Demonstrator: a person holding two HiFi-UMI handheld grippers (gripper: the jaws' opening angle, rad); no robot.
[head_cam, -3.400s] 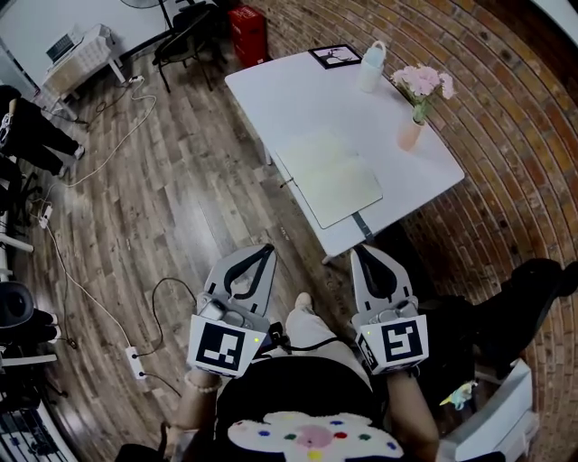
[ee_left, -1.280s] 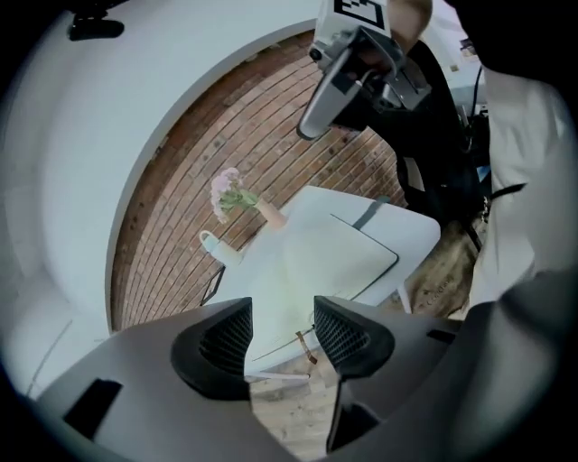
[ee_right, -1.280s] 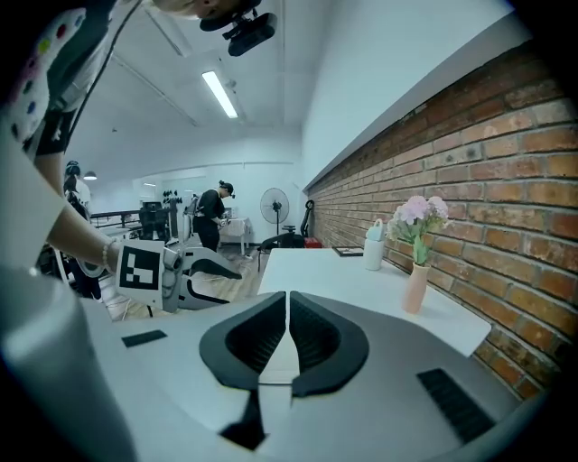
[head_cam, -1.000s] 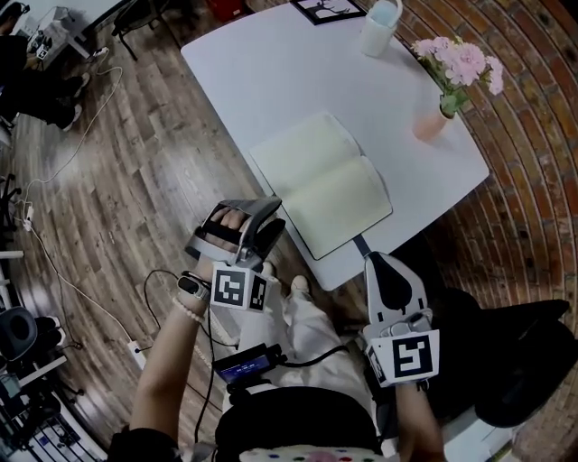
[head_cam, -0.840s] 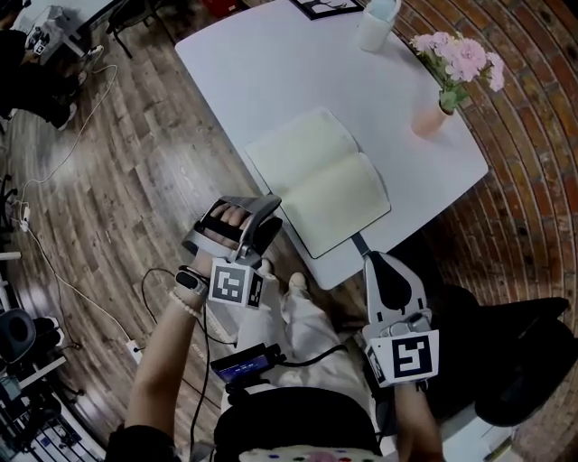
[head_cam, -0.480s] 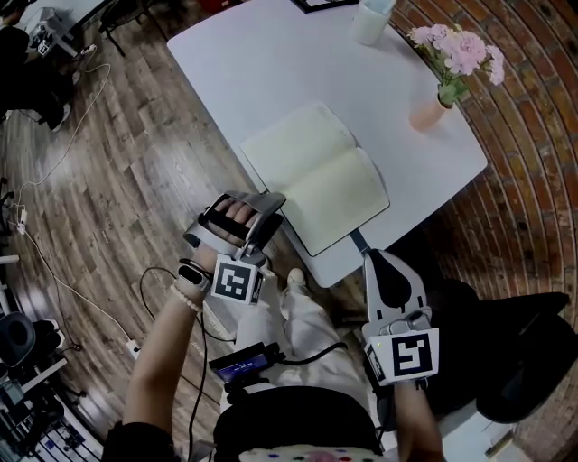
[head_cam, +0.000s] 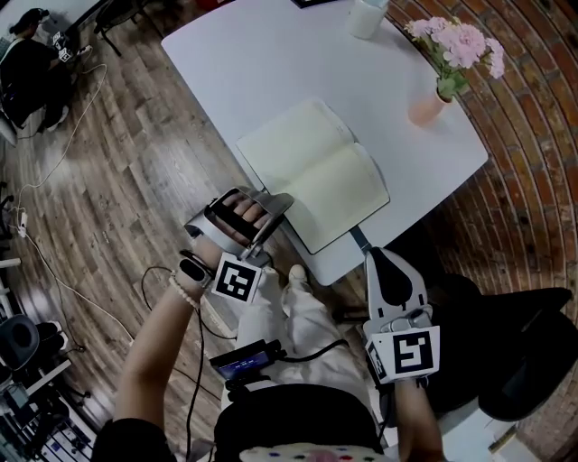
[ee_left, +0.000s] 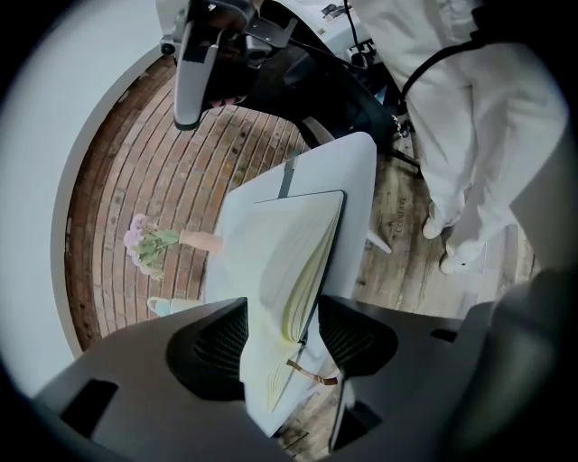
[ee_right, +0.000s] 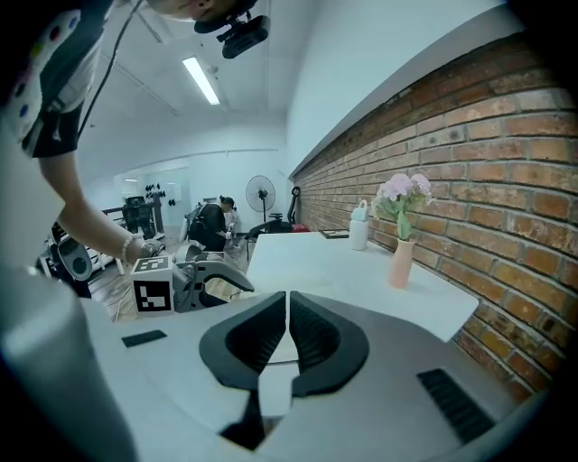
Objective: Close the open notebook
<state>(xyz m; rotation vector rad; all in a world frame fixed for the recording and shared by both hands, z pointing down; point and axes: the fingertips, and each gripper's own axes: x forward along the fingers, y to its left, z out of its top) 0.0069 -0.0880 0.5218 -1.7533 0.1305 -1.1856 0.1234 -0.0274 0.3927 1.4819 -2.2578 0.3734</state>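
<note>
The open notebook (head_cam: 312, 171) lies flat with blank cream pages on the white table (head_cam: 253, 63), near its front corner. My left gripper (head_cam: 271, 217) is rolled on its side at the table's near-left edge, right by the notebook's near-left side. In the left gripper view its jaws stand open (ee_left: 284, 341), and the notebook (ee_left: 302, 262) with its page edges and a brown strap shows in the gap, untouched by the pads. My right gripper (head_cam: 378, 260) hangs below the table's front corner, shut and empty (ee_right: 286, 316).
A pink vase of flowers (head_cam: 424, 104) and a pale bottle (head_cam: 366, 18) stand at the table's far right. Brick surface lies to the right, wooden floor with cables (head_cam: 54, 262) to the left. The person's legs (head_cam: 289, 316) are between the grippers.
My left gripper has rolled onto its side and edged closer to the notebook's near-left side at the table edge. The right gripper has stayed put.
</note>
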